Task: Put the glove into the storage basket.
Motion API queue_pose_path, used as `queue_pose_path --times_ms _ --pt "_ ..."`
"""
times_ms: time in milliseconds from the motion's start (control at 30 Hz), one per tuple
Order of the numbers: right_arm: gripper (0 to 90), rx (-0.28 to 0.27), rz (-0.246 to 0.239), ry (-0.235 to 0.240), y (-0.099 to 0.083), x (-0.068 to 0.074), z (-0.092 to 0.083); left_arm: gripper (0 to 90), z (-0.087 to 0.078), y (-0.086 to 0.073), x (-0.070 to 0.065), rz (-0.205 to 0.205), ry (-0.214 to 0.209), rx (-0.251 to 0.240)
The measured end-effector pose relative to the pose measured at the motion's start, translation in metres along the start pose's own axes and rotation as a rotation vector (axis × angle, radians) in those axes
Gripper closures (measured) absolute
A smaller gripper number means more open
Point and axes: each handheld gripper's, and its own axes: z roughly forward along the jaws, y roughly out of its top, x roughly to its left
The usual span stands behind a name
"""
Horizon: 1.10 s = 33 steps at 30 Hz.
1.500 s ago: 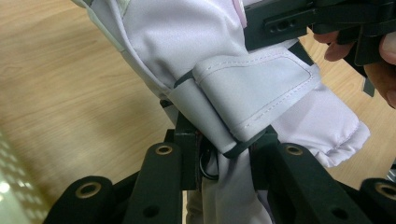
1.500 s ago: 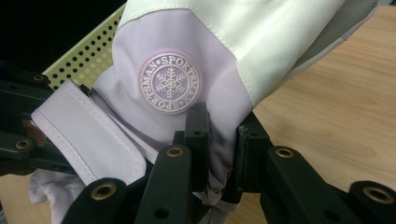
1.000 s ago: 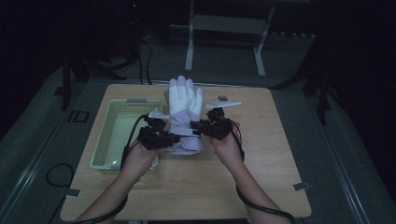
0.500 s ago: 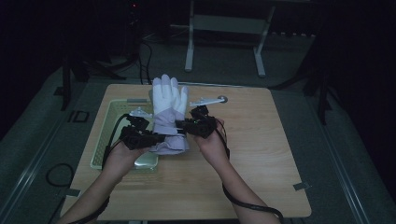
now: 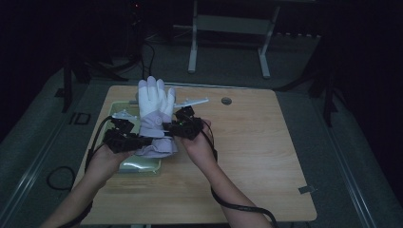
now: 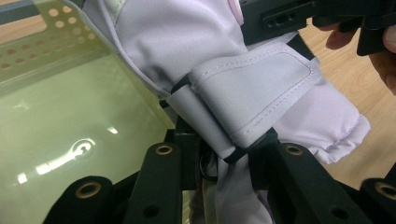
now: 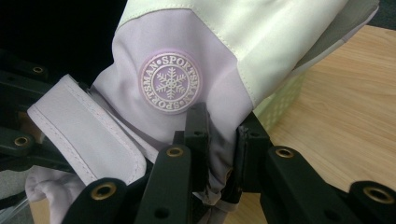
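Glove hangs left of centre in the high view, over the green tray, its cuff pinched by left tool and right tool. Carrying seems underway; next, lowering it squarely into the tray.

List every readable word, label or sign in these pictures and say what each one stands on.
"SPORTSMAN", written twice around a snowflake, on the round badge of the lilac glove.
"ID", on the floor left of the table.
Nothing else is readable.
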Motion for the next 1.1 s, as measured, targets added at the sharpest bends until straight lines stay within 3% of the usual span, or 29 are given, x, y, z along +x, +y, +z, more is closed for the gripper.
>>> queue_pose_path --times_ms 167,200,733,1000,1100 --pt "77.8 -0.001 0.008 0.008 0.003 0.007 0.008 72.7 -0.005 -0.002 0.007 0.001 0.002 0.007" --pt "77.8 0.000 0.013 0.010 0.004 0.011 0.013 72.8 -0.009 -0.004 0.014 0.008 0.005 0.021" --pt "77.8 0.002 0.052 0.040 0.013 0.050 0.062 72.7 -0.039 -0.022 0.060 0.014 0.027 0.094" --pt "77.7 0.016 0.059 0.031 0.007 0.049 0.075 72.6 -0.027 -0.029 0.071 0.016 0.008 0.111" --pt "77.8 0.048 0.075 0.016 -0.001 0.042 0.083 72.6 -0.010 -0.035 0.077 0.012 -0.019 0.124"
